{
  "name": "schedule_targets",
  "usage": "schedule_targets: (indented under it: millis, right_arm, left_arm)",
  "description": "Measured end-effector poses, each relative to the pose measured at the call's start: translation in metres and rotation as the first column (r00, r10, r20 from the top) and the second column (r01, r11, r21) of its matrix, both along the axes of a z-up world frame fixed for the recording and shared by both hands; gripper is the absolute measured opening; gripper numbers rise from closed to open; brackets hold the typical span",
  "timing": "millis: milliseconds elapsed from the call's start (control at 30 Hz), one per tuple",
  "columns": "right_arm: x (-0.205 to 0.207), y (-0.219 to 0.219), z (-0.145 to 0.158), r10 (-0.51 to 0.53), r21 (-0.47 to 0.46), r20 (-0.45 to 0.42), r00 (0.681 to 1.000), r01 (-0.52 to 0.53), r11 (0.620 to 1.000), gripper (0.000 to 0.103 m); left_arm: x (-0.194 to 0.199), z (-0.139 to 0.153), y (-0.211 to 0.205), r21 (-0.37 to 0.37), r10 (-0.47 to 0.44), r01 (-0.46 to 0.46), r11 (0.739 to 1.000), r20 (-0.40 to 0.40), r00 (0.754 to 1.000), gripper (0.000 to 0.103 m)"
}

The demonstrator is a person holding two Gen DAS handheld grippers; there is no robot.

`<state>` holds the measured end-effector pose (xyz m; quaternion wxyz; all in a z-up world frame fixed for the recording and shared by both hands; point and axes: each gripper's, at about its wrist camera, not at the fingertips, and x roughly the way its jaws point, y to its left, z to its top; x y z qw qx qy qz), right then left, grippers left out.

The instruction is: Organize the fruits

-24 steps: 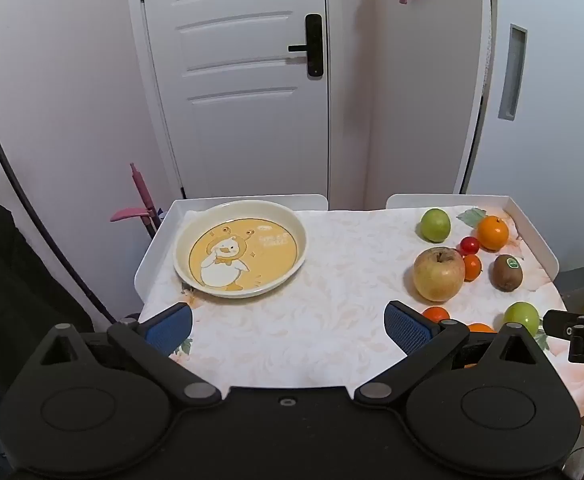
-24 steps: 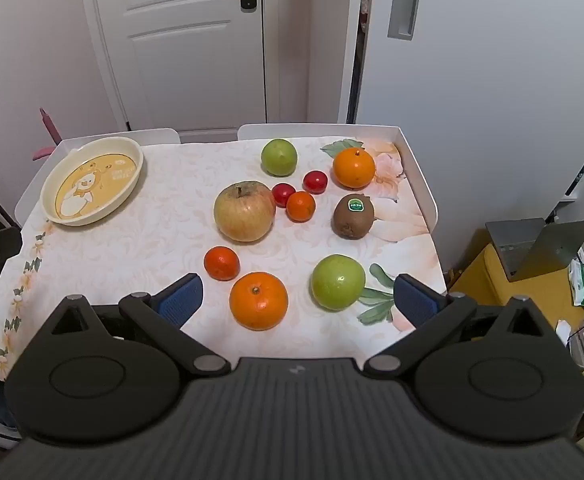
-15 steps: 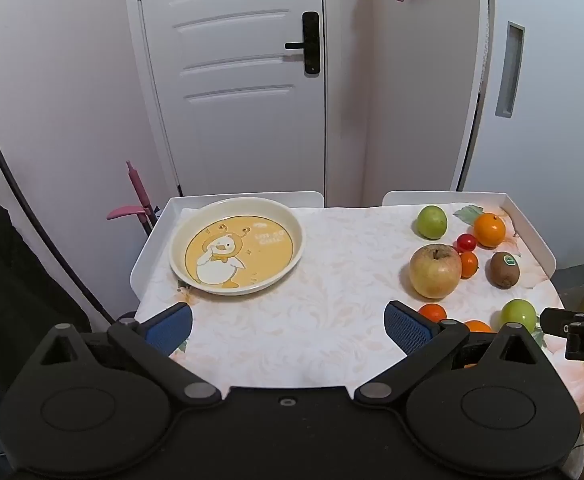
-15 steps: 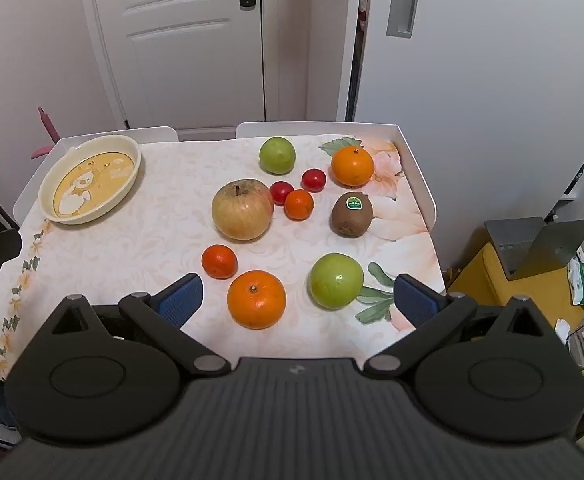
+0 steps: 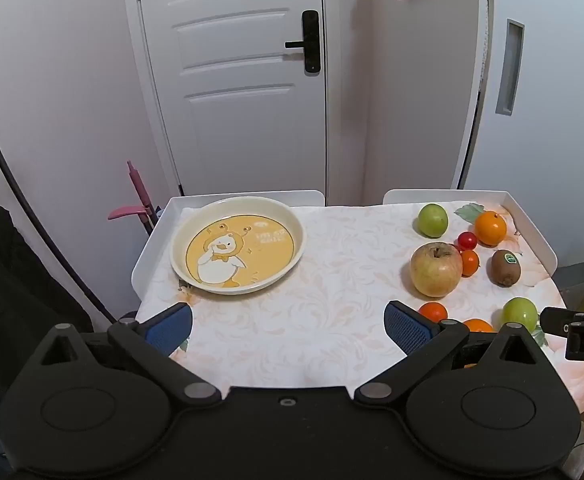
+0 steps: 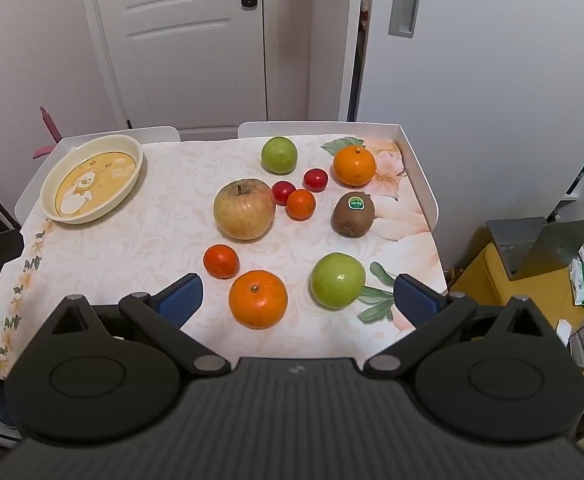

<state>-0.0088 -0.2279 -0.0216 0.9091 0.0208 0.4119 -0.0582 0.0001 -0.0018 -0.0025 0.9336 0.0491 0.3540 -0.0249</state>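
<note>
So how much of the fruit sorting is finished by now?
Nothing looks done yet: the duck plate holds no fruit. Nothing is in hand either; the left hand-held gripper and right hand-held gripper are both open. Left: every fruit, from the big apple to the kiwi, lies on the tablecloth.

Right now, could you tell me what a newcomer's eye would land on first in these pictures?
Probably the loose cluster of fruit on the table's right half, led by the big apple with a kiwi to its right. Next, the empty duck plate at the far left corner. Both grippers, left gripper and right gripper, hang open, holding nothing.
</note>
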Motion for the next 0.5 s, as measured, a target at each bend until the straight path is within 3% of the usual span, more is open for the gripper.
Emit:
schedule_targets:
  millis: [500]
  right_arm:
    - [-0.0029, 0.0020, 0.0036, 0.001, -0.001, 0.002, 1.000, -0.001, 1.000, 0.103]
  left_arm:
    - [0.0002, -0.0007, 0.0008, -0.008, 0.005, -0.005, 1.000, -0.001, 1.000, 0.103]
